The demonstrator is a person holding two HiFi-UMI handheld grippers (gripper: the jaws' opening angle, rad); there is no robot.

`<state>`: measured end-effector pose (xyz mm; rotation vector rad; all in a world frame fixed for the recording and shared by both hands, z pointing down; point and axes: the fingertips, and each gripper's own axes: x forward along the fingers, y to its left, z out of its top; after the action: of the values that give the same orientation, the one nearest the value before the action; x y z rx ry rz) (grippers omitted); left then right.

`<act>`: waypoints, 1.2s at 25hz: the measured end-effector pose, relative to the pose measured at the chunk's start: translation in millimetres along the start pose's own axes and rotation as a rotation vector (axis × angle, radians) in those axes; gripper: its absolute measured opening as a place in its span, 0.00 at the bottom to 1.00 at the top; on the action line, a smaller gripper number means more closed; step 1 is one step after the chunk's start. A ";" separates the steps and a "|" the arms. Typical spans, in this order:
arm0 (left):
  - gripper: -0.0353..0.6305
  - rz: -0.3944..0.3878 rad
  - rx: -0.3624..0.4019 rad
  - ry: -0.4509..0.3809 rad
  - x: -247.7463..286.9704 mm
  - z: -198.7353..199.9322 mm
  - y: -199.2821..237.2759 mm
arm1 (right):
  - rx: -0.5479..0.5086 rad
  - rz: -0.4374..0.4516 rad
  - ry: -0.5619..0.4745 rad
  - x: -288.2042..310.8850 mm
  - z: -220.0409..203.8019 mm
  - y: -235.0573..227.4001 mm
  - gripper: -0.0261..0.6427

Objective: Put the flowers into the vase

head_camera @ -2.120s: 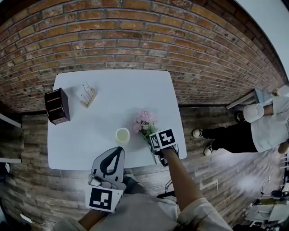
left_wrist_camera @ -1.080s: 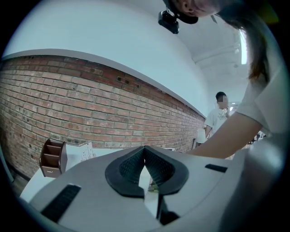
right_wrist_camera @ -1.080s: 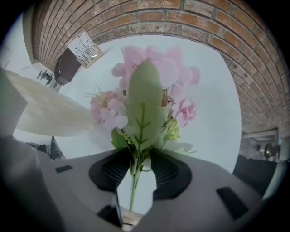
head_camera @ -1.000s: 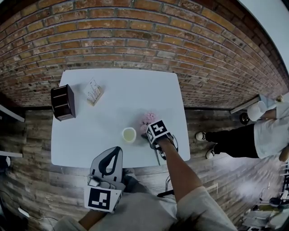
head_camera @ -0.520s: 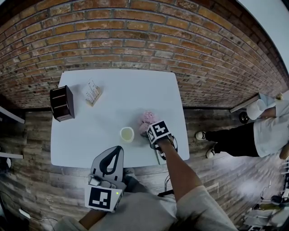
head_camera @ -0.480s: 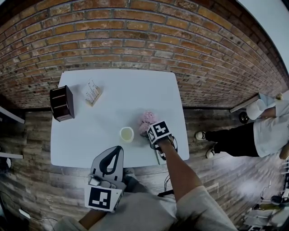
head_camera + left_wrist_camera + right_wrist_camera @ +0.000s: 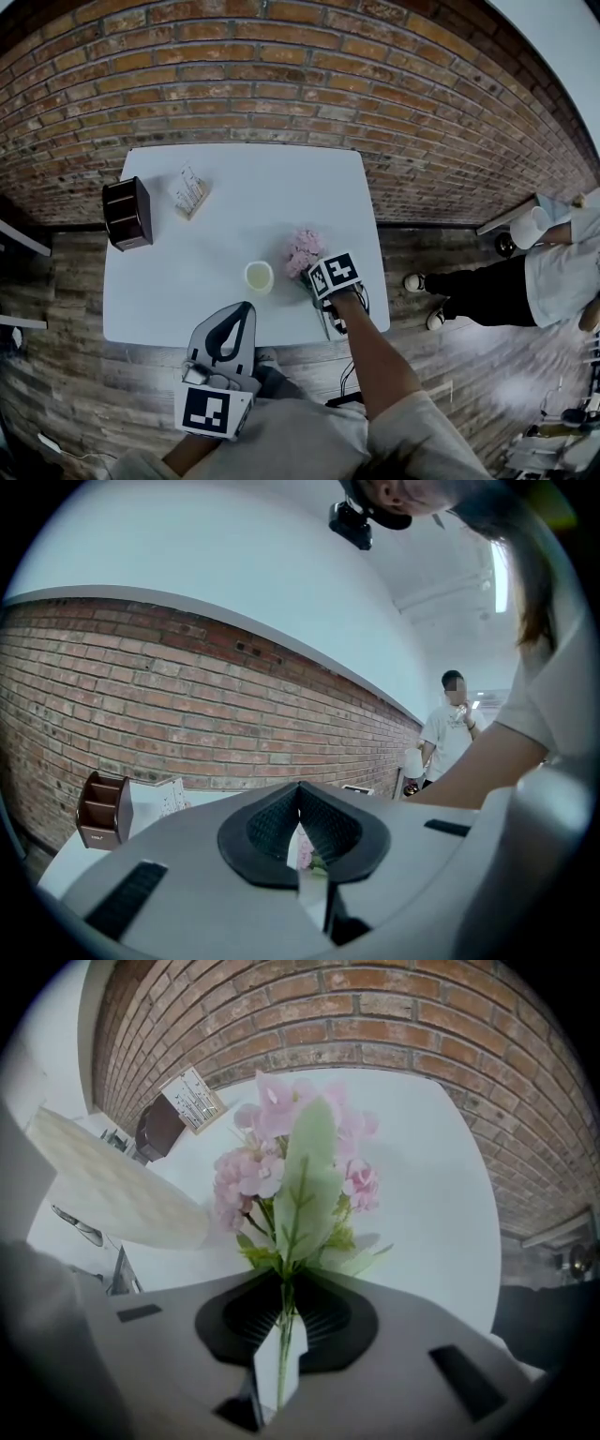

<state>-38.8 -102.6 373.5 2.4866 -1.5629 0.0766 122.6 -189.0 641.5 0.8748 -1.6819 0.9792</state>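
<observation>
A bunch of pink flowers (image 7: 303,249) with green leaves lies on the white table (image 7: 234,187), just right of the small cream vase (image 7: 258,277). My right gripper (image 7: 317,281) points steeply down at the stem end. Its jaws are closing, and in the right gripper view the thin green stem runs through the narrow slit of the gripper (image 7: 283,1321), pinched there. The flowers (image 7: 281,1166) stand out ahead of it, with the vase (image 7: 112,1194) blurred at the left. My left gripper (image 7: 242,314) hovers off the table's near edge, jaws together and empty (image 7: 300,841).
A brown desk organiser (image 7: 127,213) stands at the table's left edge, with a small card holder (image 7: 188,192) beside it. Behind the table runs a brick wall. A person (image 7: 553,262) sits on the floor side to the right.
My right gripper has tipped further down over the flower stem and its jaws have drawn in on it. The left gripper has stayed put.
</observation>
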 end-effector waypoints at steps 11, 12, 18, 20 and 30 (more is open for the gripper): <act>0.07 -0.011 0.005 -0.008 1.2 3.1 -10.7 | -0.003 0.020 -0.162 -30.8 20.3 3.8 0.10; 0.07 -0.012 0.007 -0.012 1.3 4.2 -11.3 | -0.008 0.022 -0.180 -35.2 23.3 5.1 0.10; 0.07 -0.011 0.009 -0.013 0.0 4.3 -12.4 | -0.038 0.028 -0.294 -64.3 39.9 15.4 0.10; 0.07 -0.008 0.010 -0.020 -1.1 4.6 -11.7 | -0.055 0.028 -0.332 -73.9 44.3 21.3 0.10; 0.07 -0.003 0.010 -0.026 -6.8 5.1 -10.6 | -0.109 0.029 -0.548 -134.0 56.5 54.0 0.10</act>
<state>-32.6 -93.1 365.9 2.5075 -1.5720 0.0520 90.5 -202.9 490.4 1.1141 -2.1883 0.6912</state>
